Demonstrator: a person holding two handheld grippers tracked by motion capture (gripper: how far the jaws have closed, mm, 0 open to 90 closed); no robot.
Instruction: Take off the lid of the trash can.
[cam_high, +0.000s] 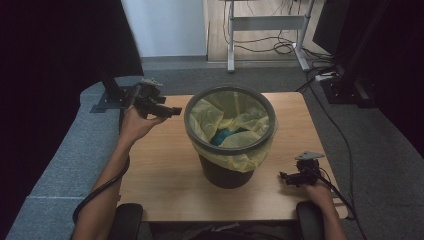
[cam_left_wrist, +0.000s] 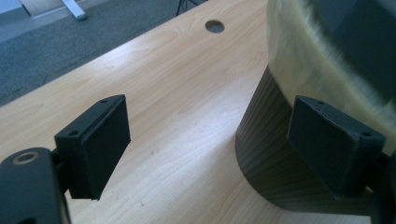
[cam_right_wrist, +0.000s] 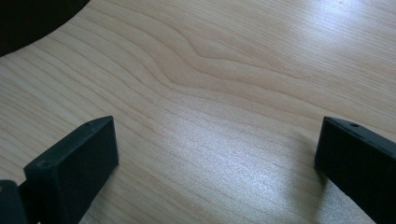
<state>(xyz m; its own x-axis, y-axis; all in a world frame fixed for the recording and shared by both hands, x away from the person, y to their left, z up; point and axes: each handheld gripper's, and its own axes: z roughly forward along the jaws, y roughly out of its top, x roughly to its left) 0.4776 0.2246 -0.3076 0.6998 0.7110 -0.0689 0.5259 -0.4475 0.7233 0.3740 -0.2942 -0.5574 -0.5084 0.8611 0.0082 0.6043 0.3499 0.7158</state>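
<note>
Yellow-lined bin (cam_high: 230, 137) stands mid-table, with both our tongs empty.

We hold the left tongs (cam_high: 170, 111) raised beside the bin's left rim, jaws spread with nothing between them; the bin's dark wall sits just past one jaw. Our right tongs (cam_high: 284, 176) rest low near the table's (cam_high: 165, 170) front right corner, jaws wide apart over bare wood. Something blue (cam_high: 226, 135) lies inside the liner.

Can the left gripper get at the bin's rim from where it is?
Probably yes. The left gripper is open, empty and raised beside the bin, its jaws pointing at the rim, with nothing between them.
</note>
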